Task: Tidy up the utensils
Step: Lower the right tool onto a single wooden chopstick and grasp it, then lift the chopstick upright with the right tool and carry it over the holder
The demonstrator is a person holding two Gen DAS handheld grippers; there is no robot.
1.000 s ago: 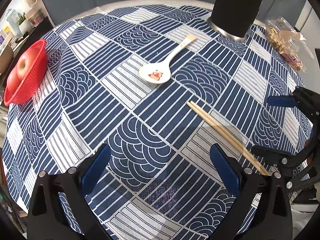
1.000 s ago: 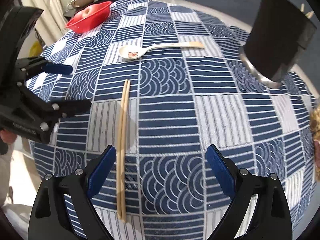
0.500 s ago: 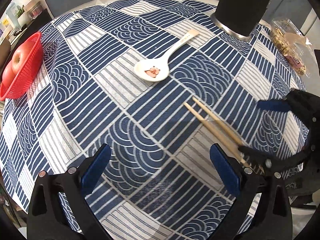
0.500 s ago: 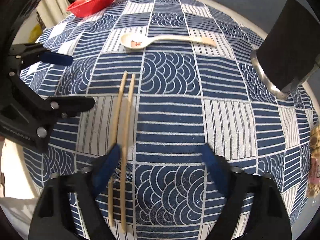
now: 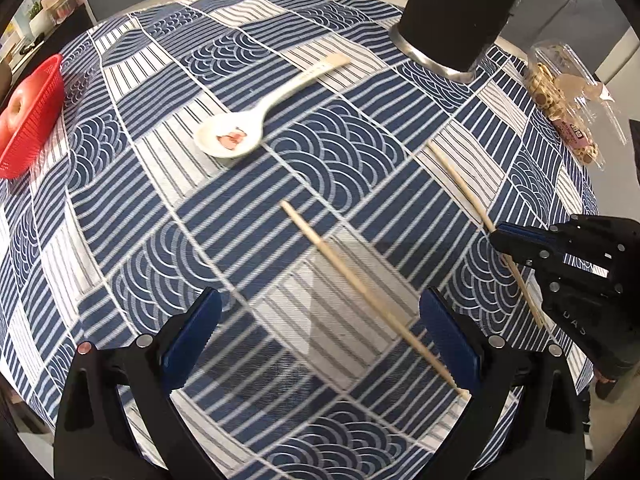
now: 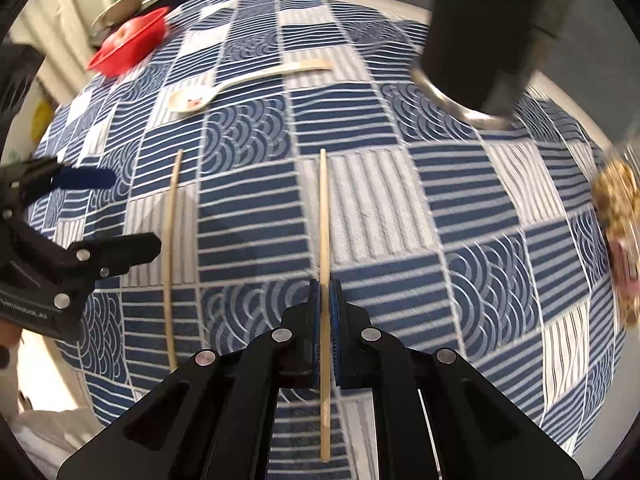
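the pair of chopsticks that lay side by side a second ago is now split: the right gripper (image 6: 325, 300) has snapped fully closed on one chopstick (image 6: 323, 216), and the other chopstick (image 5: 360, 284) lies alone on the tablecloth (image 5: 132, 184) between the wide-open, empty jaws of the left gripper (image 5: 316, 320). so one stick looks ready to go to the black holder (image 5: 460, 12), the other still needs picking up. left to right: a red mesh basket (image 5: 36, 116) with an apple, a glossy white ceramic spoon (image 5: 248, 128), thin pale wooden sticks, the tall matte holder on a metal base.
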